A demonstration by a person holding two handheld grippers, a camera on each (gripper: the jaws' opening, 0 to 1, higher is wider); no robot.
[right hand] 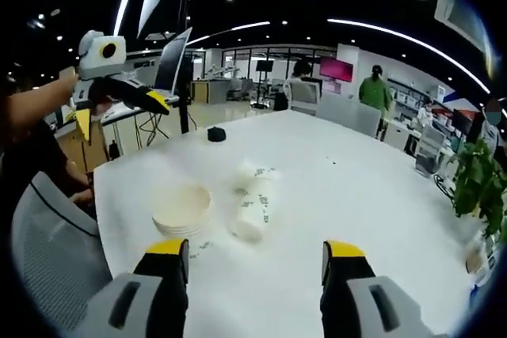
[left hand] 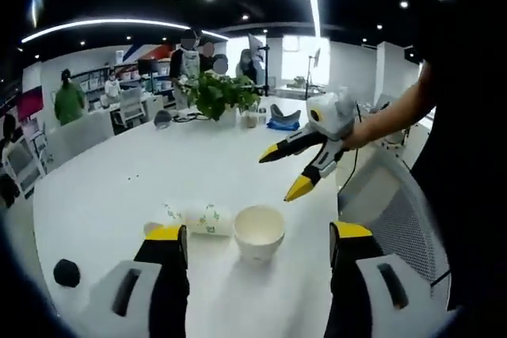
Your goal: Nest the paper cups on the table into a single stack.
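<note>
- An upright paper cup (left hand: 259, 232) stands on the white table (left hand: 119, 187), mouth up; the lying cup (left hand: 204, 220) rests on its side touching it, also seen in the right gripper view (right hand: 255, 203) beside the upright one (right hand: 183, 210).
- My left gripper (left hand: 259, 243) hovers just short of the upright cup, jaws spread wide, holding nothing.
- My right gripper (left hand: 288, 170) hangs above the table beyond that cup, arm outstretched, yellow-tipped jaws parted and empty.
- A potted plant (left hand: 217, 93) sits far beyond the cups.
</note>
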